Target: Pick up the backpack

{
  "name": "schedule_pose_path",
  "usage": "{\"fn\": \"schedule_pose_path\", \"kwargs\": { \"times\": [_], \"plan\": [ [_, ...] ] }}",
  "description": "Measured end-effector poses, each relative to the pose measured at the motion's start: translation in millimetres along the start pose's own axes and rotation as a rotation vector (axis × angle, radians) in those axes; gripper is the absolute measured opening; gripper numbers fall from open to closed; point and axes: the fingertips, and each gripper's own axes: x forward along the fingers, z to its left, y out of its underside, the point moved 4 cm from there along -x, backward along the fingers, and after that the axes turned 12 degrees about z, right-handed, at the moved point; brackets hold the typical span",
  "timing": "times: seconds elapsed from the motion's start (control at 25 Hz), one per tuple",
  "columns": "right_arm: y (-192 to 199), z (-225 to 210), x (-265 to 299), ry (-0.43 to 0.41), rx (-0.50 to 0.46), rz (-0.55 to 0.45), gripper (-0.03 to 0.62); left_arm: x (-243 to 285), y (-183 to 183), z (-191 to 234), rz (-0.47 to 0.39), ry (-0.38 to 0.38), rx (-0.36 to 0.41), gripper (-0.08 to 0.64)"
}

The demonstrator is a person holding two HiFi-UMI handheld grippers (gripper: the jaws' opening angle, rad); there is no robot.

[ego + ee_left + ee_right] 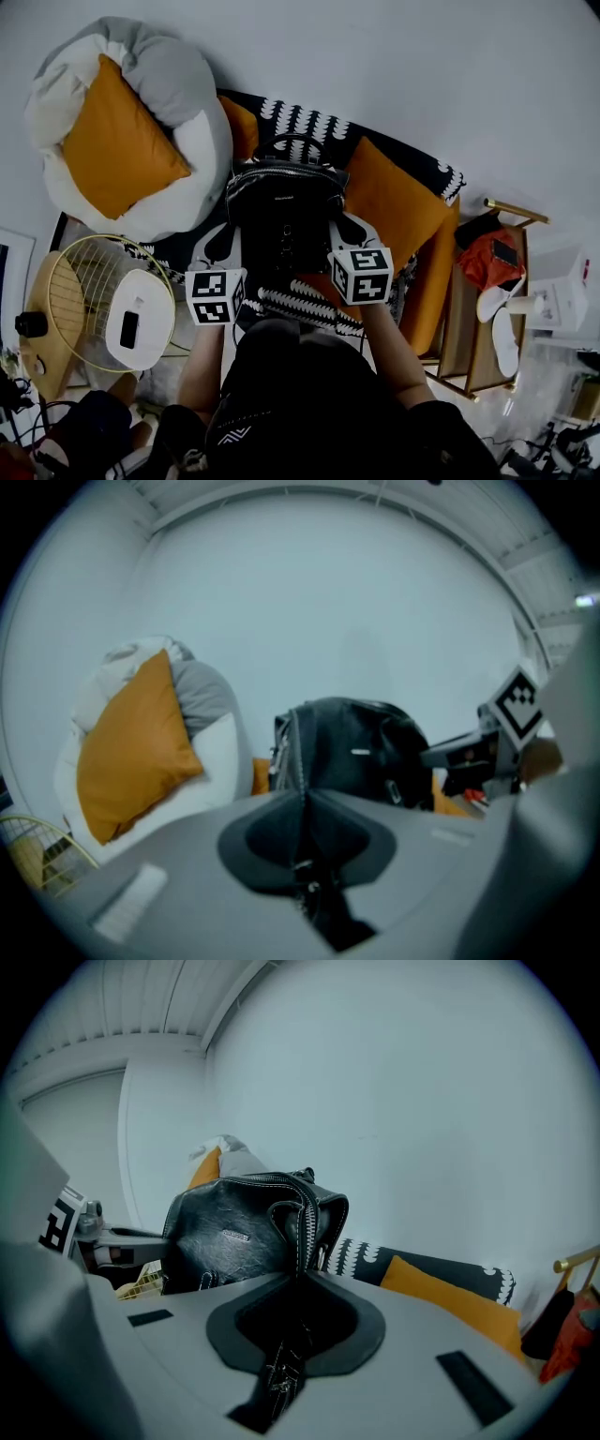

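- Currently, black leather backpack (286, 202) at 12 o'clock of both claws, over patterned sofa (309, 122).
- Left claw (302, 797), right claw (300, 1277) each pinch its zippered side.
- Judged soft, slick, weighty; side seams suit gripping.

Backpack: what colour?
Black, pale stitching; the backpack shows best in the right gripper view.

Dim, even light throughout. Both gripper views show strong fisheye curvature, black vignetted corners and soft blur on near foreground surfaces.
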Motion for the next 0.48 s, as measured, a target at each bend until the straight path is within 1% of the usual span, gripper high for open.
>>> {"fn": "schedule_pose_path", "kwargs": {
  "times": [0.48],
  "plan": [
    [-9,9,-26,-0.027,-0.005,-0.037,0.026,-26,-12,-2,-0.031,-0.005,0.022,0.04]
  ]
}}
